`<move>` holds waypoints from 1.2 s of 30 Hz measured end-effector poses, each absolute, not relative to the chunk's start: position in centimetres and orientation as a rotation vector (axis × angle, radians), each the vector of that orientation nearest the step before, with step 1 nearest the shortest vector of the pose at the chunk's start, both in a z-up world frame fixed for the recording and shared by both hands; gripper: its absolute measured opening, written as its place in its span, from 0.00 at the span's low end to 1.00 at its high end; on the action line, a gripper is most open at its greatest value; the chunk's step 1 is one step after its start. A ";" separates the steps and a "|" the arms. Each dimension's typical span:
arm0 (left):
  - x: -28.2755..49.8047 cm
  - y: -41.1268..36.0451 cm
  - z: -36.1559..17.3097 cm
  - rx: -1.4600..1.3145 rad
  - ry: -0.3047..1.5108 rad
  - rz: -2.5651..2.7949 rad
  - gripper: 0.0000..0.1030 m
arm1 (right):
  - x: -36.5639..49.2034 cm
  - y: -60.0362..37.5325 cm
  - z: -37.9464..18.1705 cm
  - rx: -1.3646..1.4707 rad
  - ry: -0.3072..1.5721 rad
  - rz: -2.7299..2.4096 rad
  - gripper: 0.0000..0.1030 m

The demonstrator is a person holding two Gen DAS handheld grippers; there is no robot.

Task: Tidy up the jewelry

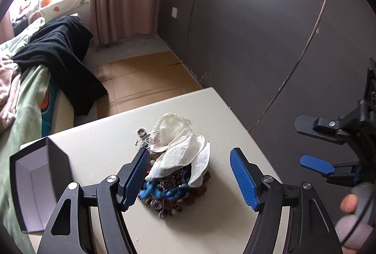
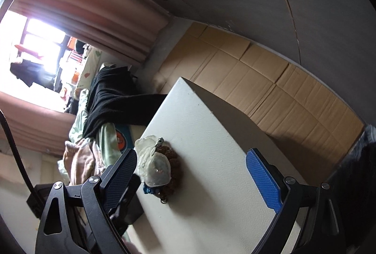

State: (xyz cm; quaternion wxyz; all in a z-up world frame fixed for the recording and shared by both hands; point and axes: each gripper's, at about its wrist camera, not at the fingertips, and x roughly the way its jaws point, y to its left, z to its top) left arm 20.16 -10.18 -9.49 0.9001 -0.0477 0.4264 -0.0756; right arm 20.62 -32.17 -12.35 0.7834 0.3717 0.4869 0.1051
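The jewelry pile [image 1: 175, 174] lies mid-table [image 1: 98, 150], squarely ahead between the spread, empty fingers of the left gripper [image 1: 190, 177], seemingly nearer than the right gripper [image 2: 204, 181], whose fingers also stand apart holding nothing.

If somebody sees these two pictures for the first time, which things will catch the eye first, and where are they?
The eye goes first to the jewelry heap, a tangle of blue and brown beads under large white petal-shaped pieces, lying in the middle of the white table. The left gripper frames it with open blue pads on either side, not touching. At the table's left edge stands an open box, dark outside and pale inside.
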 end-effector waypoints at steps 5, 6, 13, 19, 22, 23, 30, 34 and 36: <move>21.4 -10.8 -11.4 -0.052 0.908 -0.130 0.50 | 21.1 -32.1 -12.6 0.794 1.069 0.218 0.93; 21.6 -10.8 -11.6 -0.036 0.911 -0.115 0.39 | 21.2 -32.1 -12.6 0.789 1.069 0.217 0.93; 21.0 -8.3 -11.0 -0.136 0.873 -0.109 0.01 | 21.7 -30.6 -12.9 0.757 1.086 0.233 0.93; 19.4 -6.1 -8.6 -0.216 0.813 -0.110 0.01 | 22.1 -28.7 -13.3 0.769 1.105 0.325 0.81; 18.6 -5.2 -7.7 -0.237 0.787 -0.104 0.01 | 22.2 -27.4 -13.8 0.777 1.125 0.361 0.71; 18.5 -5.0 -7.6 -0.241 0.783 -0.103 0.01 | 22.2 -26.9 -14.0 0.775 1.130 0.370 0.69; 16.9 -2.5 -6.4 -0.313 0.749 -0.084 0.01 | 22.5 -23.5 -14.3 0.725 1.140 0.417 0.54; 16.2 -1.3 -5.9 -0.349 0.734 -0.076 0.01 | 23.1 -21.9 -14.3 0.638 1.125 0.401 0.51; 16.0 -0.8 -5.7 -0.354 0.728 -0.078 0.01 | 23.4 -21.1 -14.6 0.600 1.133 0.401 0.42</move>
